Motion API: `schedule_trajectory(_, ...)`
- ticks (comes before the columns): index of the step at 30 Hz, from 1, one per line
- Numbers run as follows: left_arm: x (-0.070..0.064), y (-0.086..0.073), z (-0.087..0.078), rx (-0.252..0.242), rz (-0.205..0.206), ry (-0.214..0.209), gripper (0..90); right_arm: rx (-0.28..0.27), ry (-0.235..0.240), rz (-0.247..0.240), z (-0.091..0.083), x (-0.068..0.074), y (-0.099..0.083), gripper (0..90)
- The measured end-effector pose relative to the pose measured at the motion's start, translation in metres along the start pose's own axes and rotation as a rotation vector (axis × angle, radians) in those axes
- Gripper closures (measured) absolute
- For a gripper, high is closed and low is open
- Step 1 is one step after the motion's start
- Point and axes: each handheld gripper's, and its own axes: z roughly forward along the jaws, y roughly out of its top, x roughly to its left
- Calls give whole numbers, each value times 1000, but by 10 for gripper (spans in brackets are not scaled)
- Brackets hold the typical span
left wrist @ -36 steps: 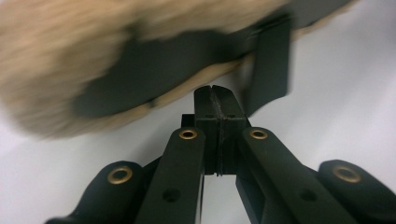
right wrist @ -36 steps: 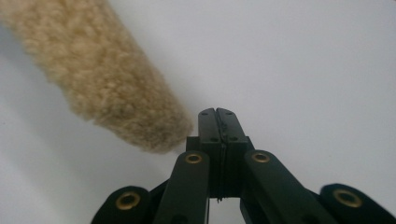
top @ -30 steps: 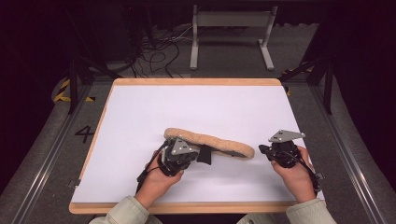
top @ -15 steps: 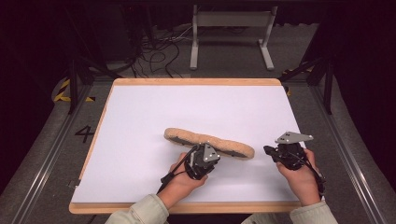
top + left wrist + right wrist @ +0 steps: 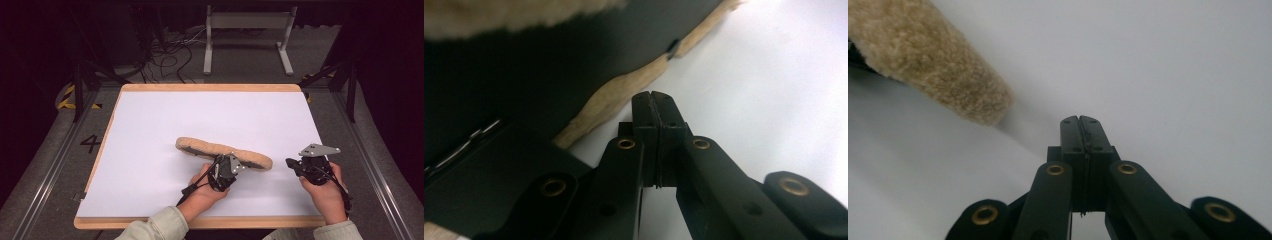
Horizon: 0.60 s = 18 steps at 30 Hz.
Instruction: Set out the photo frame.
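**Lying flat: one fleece-covered pad, two claws beside it**

Resting across the middle of the white surface point(image 5: 150, 125) is a long, narrow fleece pad point(image 5: 210, 148), tan and woolly on top with a dark underside showing along its near edge. It lies slantwise, its left end farther from the person and its right end nearer.

Item, left claw point(image 5: 234, 161): held in the person's left hand point(image 5: 202, 192), set against the near edge of the pad, toward the pad's right half. The left gripper view shows both jaws pressed together with nothing between them, their tips just beside the pad's tan trim point(image 5: 614, 95) and its dark underside point(image 5: 524, 70), low over the white surface.

Item, right claw point(image 5: 290, 163): held in the person's right hand point(image 5: 327, 192), just off the pad's right end and apart from it. The right gripper view shows its jaws clenched flat against each other, empty, pointing over bare white surface with the pad's rounded woolly end point(image 5: 933, 65) up to the left.

Item, wooden border point(image 5: 210, 87) around the white surface.

Item, grey metal stand point(image 5: 247, 30) on the floor beyond the surface, with loose black cables point(image 5: 170, 50) to its left.
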Motion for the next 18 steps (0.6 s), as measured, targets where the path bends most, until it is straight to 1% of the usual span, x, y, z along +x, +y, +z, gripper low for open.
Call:
schedule_trajectory(2,1,-1,0,14,-7,24,900,-1,3,-2,0,1,1,900)
schedule_trajectory(3,3,-1,0,17,-18,31,900,-1,5,-5,1,1,1,900)
schedule_trajectory(4,5,-2,0,17,-28,23,900,-2,6,-6,1,1,1,900)
schedule_trajectory(5,6,-2,0,16,-30,17,900,-3,6,-6,2,2,2,900)
schedule_trajectory(8,5,-3,-1,19,-25,26,900,-2,9,-12,2,3,3,900)
schedule_trajectory(9,5,-3,-1,19,-32,21,900,-2,10,-13,2,3,3,900)
schedule_trajectory(10,6,-3,-1,17,-22,25,900,-4,12,-13,2,3,3,900)
schedule_trajectory(12,8,-4,-2,17,-25,20,900,-6,13,-16,1,3,4,900)
schedule_trajectory(14,10,-5,-3,19,-33,25,900,-8,16,-17,1,4,5,900)
schedule_trajectory(15,11,-6,-4,25,-51,16,900,-7,15,-20,2,4,6,900)
schedule_trajectory(16,13,-7,-4,20,-42,27,900,-7,20,-23,3,5,6,900)
schedule_trajectory(17,14,-8,-5,25,-56,24,900,-6,22,-25,3,6,7,900)
schedule_trajectory(18,16,-9,-5,19,-60,30,900,-6,25,-29,4,6,8,900)
